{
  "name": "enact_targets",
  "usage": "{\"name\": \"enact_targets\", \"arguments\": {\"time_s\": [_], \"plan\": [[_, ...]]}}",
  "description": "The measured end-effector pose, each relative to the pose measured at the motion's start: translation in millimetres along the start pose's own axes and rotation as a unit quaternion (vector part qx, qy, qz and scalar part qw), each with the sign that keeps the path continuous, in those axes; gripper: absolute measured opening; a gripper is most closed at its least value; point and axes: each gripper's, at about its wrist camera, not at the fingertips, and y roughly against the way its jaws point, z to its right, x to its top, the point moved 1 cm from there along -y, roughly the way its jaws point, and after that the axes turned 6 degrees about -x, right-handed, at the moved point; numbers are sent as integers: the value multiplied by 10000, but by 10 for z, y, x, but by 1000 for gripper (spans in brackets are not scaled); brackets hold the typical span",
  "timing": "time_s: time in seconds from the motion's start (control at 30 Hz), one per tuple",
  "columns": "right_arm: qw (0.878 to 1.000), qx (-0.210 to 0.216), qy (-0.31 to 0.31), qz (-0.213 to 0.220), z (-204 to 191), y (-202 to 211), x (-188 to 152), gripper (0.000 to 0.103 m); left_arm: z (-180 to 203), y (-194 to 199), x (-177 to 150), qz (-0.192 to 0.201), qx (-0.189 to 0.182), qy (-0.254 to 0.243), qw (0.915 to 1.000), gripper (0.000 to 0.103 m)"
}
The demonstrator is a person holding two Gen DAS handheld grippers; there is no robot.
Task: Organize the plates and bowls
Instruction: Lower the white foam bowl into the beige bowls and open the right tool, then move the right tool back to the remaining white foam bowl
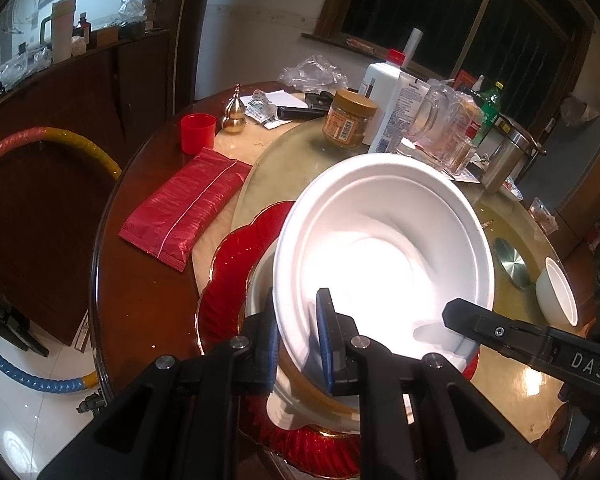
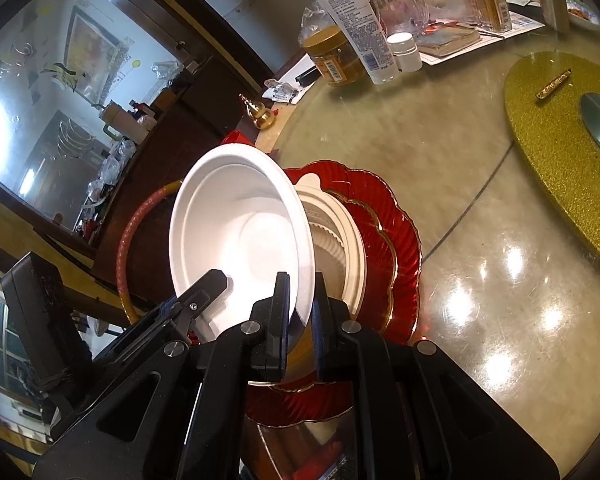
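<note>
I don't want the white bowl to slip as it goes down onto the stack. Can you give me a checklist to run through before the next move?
1. Left gripper clamped on the white bowl rim: ok.
2. Right gripper clamped on the rim: ok.
3. Bowl level: not ok, tilted.
4. Bowl over the white dish on the red plate: ok.
5. Dish empty inside: cannot tell, bowl hides it.
6. Small white bowl clear of the stack: ok.
</note>
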Motion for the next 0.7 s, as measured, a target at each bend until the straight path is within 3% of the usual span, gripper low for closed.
{"name": "enact_targets", "arguments": {"time_s": [0.1,0.33,0.43,0.5,0.53,0.57,0.6,0.7], "plan": [[10000,-72,-53,42,28,25,7,10,-6,-3,2,11,-6,32,10000,17],[9996,-128,-179,198,106,125,18,21,17,6,-1,48,-14,46,10000,19],[9994,-133,-215,223,146,144,24,21,19,29,1,99,-75,67,9999,27],[9992,-118,-274,262,178,176,20,30,34,79,7,221,-119,76,9997,45],[9990,-107,-306,298,188,193,16,43,41,110,10,303,-128,73,9994,50],[9986,-56,-369,374,216,230,13,51,52,143,12,389,-39,59,9992,68],[9983,-21,-408,416,239,256,14,52,63,189,16,524,93,45,9986,82],[9973,61,-527,507,317,352,12,52,85,308,31,859,117,44,9962,83]]}}
